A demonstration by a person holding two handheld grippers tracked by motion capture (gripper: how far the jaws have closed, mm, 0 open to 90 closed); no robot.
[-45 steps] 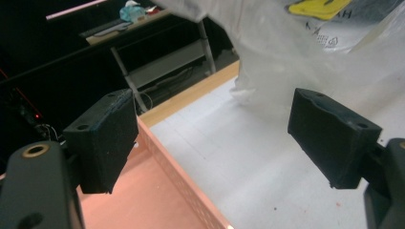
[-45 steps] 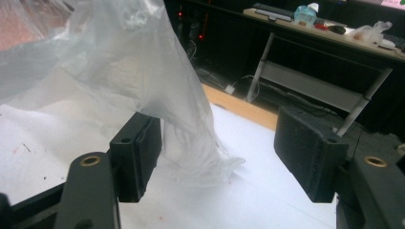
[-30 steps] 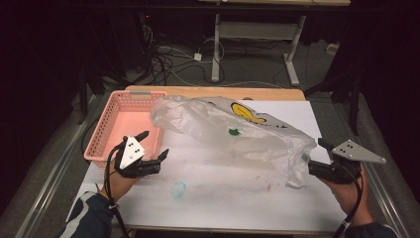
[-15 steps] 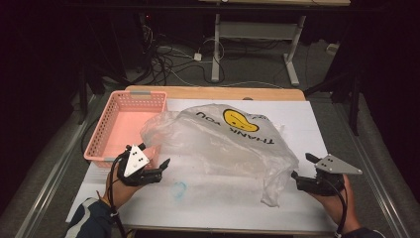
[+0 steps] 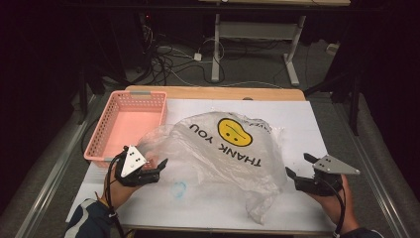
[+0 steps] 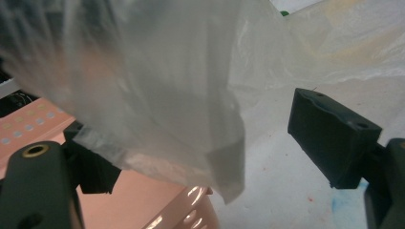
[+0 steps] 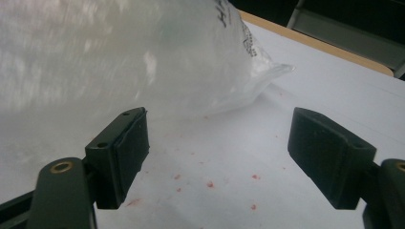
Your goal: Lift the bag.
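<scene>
- From the high view I look down on a table covered with a white sheet (image 5: 317,124); a clear plastic bag (image 5: 223,148) lies spread across its middle, printed with a yellow smiley face and the words THANK YOU.
- A pink basket (image 5: 106,131) sits at the table's left edge, with the bag's left end just beside its near corner.
- My left gripper (image 5: 154,168) rests low at the bag's left end, near the basket's front corner. In the left gripper view its jaws stand wide apart, and a loose fold of the bag (image 6: 181,109) hangs between them, draped over one jaw; neither pad presses on it.
- My right gripper (image 5: 299,166) sits at the bag's right end, low over the sheet. Its jaws have just been opening and stand wide apart; in the right gripper view the bag (image 7: 143,52) lies just beyond the tips, with nothing between them.
- Small red flecks dot the sheet (image 7: 344,90) under the right gripper.
</scene>
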